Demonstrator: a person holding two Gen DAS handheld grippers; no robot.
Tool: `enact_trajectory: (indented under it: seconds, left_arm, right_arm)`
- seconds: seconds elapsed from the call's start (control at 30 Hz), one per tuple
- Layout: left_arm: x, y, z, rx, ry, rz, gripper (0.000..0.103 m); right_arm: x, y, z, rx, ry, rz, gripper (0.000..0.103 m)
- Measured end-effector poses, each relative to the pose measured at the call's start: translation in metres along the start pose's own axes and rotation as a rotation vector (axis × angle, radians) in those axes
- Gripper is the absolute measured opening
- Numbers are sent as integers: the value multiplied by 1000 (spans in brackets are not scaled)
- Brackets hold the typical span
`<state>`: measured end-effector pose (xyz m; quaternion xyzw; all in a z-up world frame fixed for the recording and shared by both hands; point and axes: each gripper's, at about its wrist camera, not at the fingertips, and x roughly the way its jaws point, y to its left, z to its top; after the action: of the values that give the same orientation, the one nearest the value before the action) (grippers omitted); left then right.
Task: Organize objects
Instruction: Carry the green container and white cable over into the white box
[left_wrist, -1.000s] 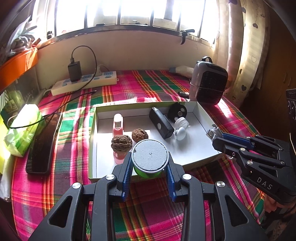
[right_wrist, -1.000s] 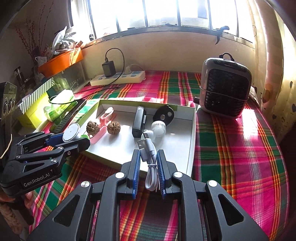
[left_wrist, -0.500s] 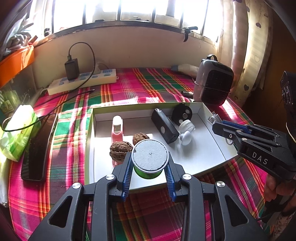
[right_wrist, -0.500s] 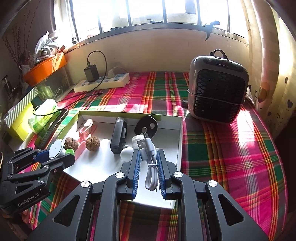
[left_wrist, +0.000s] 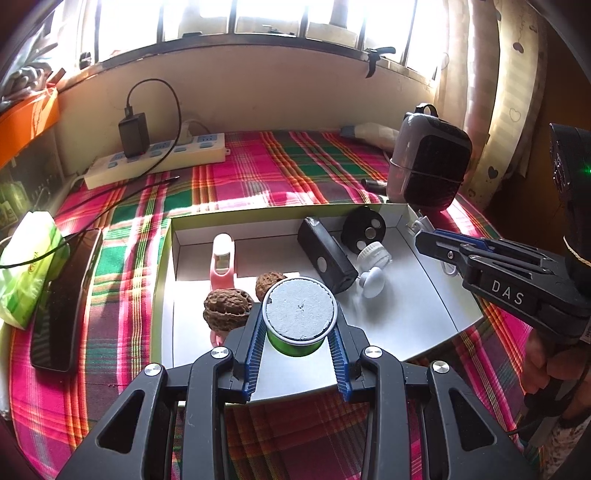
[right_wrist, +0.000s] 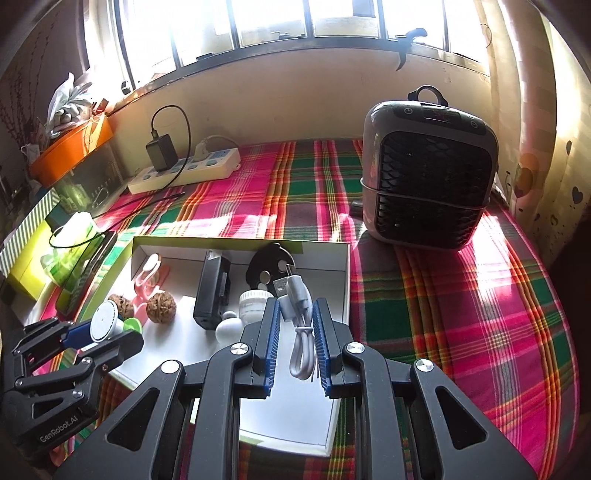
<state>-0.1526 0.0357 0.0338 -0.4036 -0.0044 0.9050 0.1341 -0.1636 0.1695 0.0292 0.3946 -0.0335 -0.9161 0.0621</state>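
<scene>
Over the near edge of the white box (left_wrist: 436, 317), the left gripper (left_wrist: 297, 345) is clamped on a green jar (left_wrist: 300, 320) with a grey lid, held above the box floor. Right gripper (right_wrist: 294, 345) is clenched around a folded white USB cable (right_wrist: 299, 321), above the box's right side. Inside the box: two walnuts (left_wrist: 228, 306), a pink clip (left_wrist: 222, 260), a black block (left_wrist: 325, 260), a black disc (left_wrist: 364, 229), a white knob (left_wrist: 372, 266).

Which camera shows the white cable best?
The right wrist view: the white cable hangs right in front, pinched in the right gripper's jaws, plug up, over the box. The left wrist view shows only bits of it behind that gripper.
</scene>
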Motion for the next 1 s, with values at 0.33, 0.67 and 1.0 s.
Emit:
enact_trajectory:
  seconds: [0.33,0.67,1.0]
  left_arm:
    - [13,-4,2,13,16,6,31]
    - [22,-6,1,19,30,9,31]
    - [27,-5,1,19,36,4,31]
  right_arm:
    - [17,-3,8,31,29,-23,19]
    - [28,-4,9,41,59,-66,19]
    - [39,2,13,27,82,-115,19]
